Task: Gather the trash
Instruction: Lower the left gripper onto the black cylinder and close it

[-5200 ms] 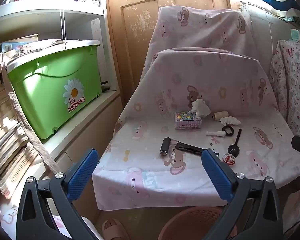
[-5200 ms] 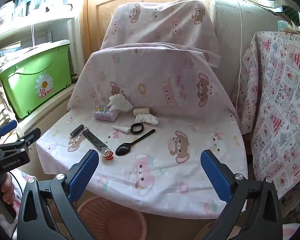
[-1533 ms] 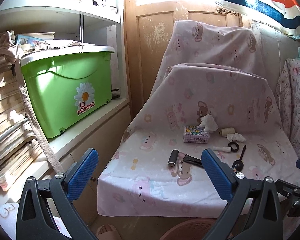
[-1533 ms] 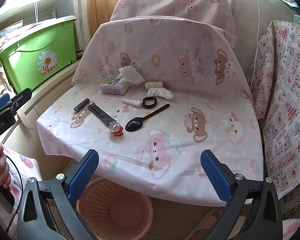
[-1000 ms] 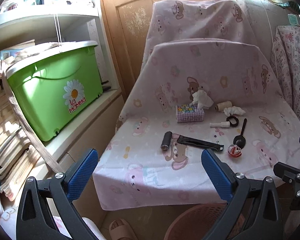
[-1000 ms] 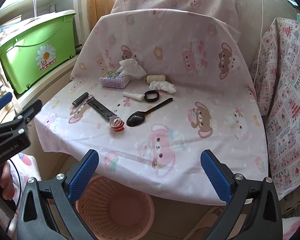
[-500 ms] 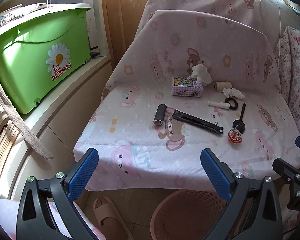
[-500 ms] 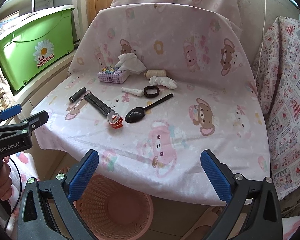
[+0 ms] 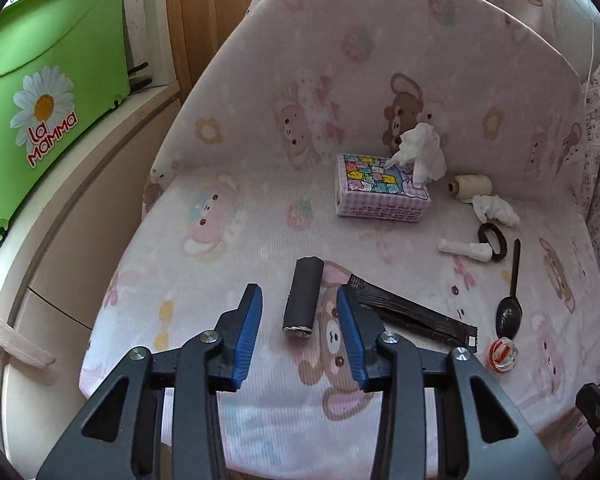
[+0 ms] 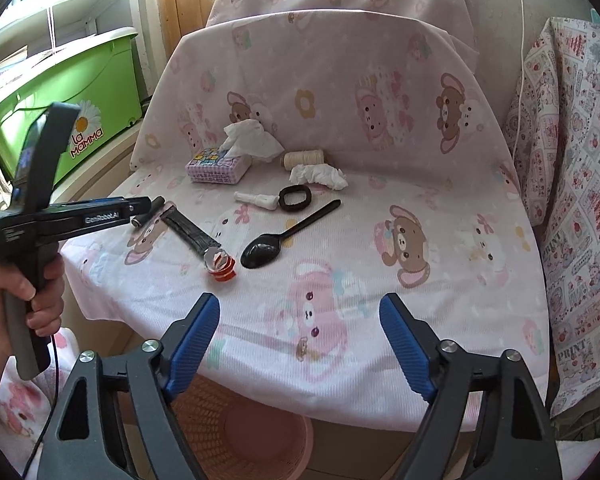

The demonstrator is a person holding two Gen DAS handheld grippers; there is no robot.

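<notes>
A black cylinder lies on the pink sheet-covered seat. My left gripper is open, its blue pads on either side of the cylinder's near end, not touching it. In the right wrist view the left gripper reaches over the cylinder. Beside it lie a black wrapper, a red-and-clear candy wrapper, a crumpled tissue and a rolled white paper. My right gripper is open and empty over the seat's front edge, above a pink wastebasket.
A tissue box, a thread spool, a black hair tie and a black spoon also lie on the seat. A green bin stands on the shelf at left. A patterned cloth hangs at right.
My left gripper has moved forward and down to the black cylinder and narrowed its jaws around it. My right gripper has narrowed a little and stayed in front of the seat.
</notes>
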